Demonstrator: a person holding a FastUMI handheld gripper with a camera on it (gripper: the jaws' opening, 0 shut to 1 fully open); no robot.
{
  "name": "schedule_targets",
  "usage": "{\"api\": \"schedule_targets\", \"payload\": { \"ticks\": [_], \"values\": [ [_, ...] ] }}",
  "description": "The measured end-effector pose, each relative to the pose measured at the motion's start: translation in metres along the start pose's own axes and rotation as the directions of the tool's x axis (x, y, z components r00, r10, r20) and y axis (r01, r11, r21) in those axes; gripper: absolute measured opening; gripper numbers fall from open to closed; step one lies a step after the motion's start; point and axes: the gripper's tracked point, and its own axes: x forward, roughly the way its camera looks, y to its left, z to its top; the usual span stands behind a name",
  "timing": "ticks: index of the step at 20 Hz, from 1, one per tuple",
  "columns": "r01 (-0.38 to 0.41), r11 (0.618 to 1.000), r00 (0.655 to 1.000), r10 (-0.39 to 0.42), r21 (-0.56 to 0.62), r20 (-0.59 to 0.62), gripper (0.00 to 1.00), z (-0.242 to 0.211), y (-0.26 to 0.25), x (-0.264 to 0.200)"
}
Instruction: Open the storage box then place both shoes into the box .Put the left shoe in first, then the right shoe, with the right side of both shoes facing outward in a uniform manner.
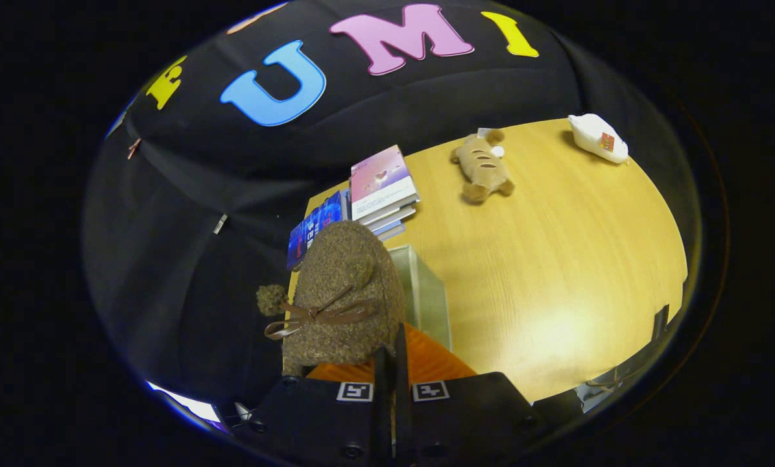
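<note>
Pinched together on the edge of a fuzzy brown slipper-like shoe with a ribbon bow (342, 305), the gripper (392, 373) should lower it squarely into the clear plastic storage box (426, 295) just beyond, avoiding the stacked books (381, 191) behind it.

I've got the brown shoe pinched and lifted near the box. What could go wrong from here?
1. The gripper pinches only a thin edge of the brown shoe, so the shoe may slip or swing.
2. The shoe hangs beside the clear storage box, near the table edge; a drop could miss both.
3. The stack of books sits just beyond the box and could be bumped.
</note>
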Motion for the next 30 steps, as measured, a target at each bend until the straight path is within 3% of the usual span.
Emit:
{"api": "schedule_targets", "payload": {
  "ticks": [4,6,7,9,13,15,22,30],
  "values": [
    [0.05,0.998,0.998,-0.051,-0.034,-0.024,0.08,-0.018,0.007,0.035],
    [0.057,0.997,0.997,-0.059,-0.053,-0.041,0.13,-0.028,0.01,0.045],
    [0.057,0.997,0.996,-0.061,-0.058,-0.058,0.23,-0.034,0.011,0.047],
    [0.026,0.998,0.997,-0.03,-0.06,-0.068,0.33,-0.039,0.02,0.045],
    [0.015,0.99,0.999,-0.019,-0.141,-0.028,0.88,-0.034,0.018,0.024],
    [0.02,0.982,1.0,-0.019,-0.189,0.01,0.98,-0.027,0.013,0.011],
    [0.043,0.949,0.986,0.01,-0.311,0.168,0.99,0.021,-0.017,-0.046],
    [0.075,0.879,0.91,0.132,-0.472,0.392,0.99,0.101,-0.066,-0.118]
  ]
}}
